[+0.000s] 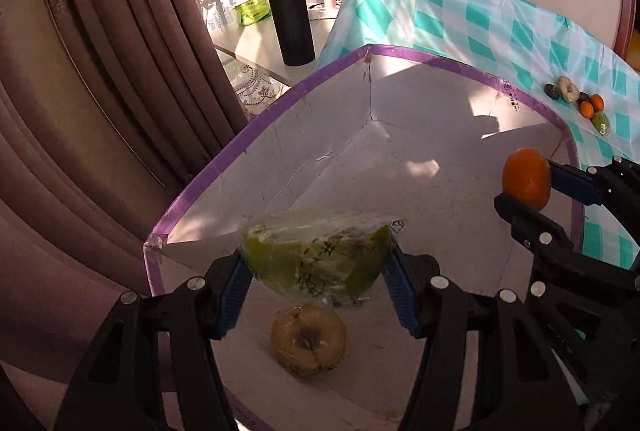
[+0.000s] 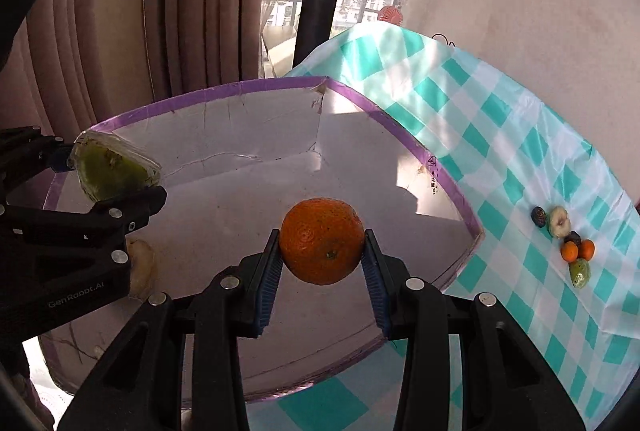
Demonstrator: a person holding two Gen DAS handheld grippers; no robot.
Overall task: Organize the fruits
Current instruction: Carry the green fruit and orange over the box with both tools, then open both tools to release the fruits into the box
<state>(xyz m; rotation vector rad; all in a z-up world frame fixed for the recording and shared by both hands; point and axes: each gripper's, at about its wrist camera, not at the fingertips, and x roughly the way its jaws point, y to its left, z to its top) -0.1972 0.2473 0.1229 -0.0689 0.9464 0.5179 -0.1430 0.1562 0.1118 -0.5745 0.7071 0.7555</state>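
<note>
My left gripper [image 1: 316, 287] is shut on a plastic-wrapped green fruit wedge [image 1: 316, 263] and holds it above the white box with purple-taped rim [image 1: 260, 119]. A yellowish fruit [image 1: 308, 345] lies on the box floor just below it. My right gripper [image 2: 323, 267] is shut on an orange [image 2: 322, 241] and holds it over the same box [image 2: 424, 155]. The right gripper also shows in the left wrist view [image 1: 532, 191], and the left gripper shows in the right wrist view [image 2: 108, 179] with the wedge [image 2: 112, 171].
A small cluster of fruits [image 2: 568, 243] lies on the teal checked tablecloth [image 2: 500, 135] to the right of the box. A black flask [image 1: 288, 11] and a green packet [image 1: 252, 11] stand on a side table by the curtain [image 1: 120, 71].
</note>
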